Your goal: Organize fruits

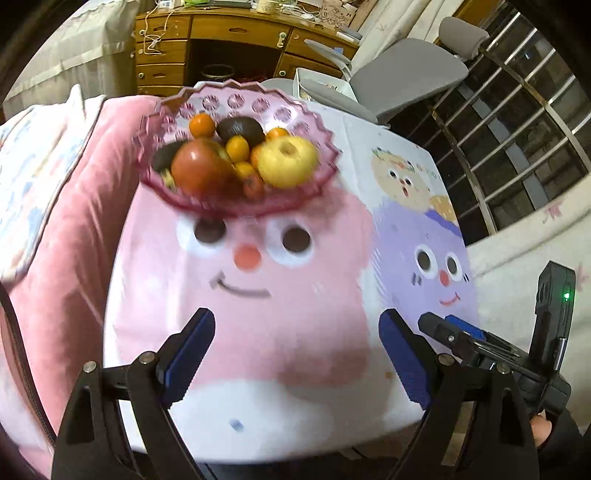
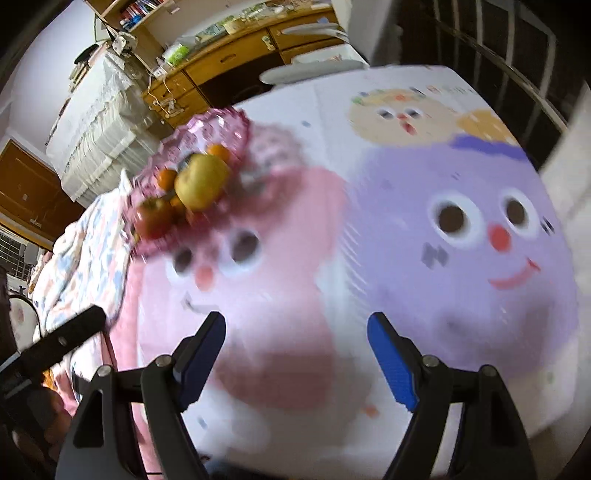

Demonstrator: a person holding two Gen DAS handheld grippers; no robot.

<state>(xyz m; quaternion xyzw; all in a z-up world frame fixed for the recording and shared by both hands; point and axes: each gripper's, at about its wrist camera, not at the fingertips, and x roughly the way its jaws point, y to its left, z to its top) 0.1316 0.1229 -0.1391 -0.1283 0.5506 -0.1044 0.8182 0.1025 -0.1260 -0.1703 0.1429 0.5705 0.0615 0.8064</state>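
A pink scalloped glass bowl (image 1: pixel 295 110) stands at the far side of the table on a cartoon-face cloth (image 1: pixel 258 295). It holds a yellow apple (image 1: pixel 288 162), a red fruit (image 1: pixel 201 168), several small oranges (image 1: pixel 202 124) and a dark avocado (image 1: pixel 240 130). My left gripper (image 1: pixel 296 317) hangs open and empty over the pink face, well short of the bowl. In the right wrist view the bowl (image 2: pixel 221 122) is blurred at the upper left, with the yellow apple (image 2: pixel 201 181) on top. My right gripper (image 2: pixel 296 321) is open, nothing between its pads.
A pink cushion (image 1: pixel 74 229) lies left of the table. Behind it are a grey office chair (image 1: pixel 406 81), a white box (image 1: pixel 321 83) and a wooden desk (image 1: pixel 229 33). Window bars (image 1: pixel 517 129) are to the right. A finger of the right gripper (image 1: pixel 439 326) shows at the lower right.
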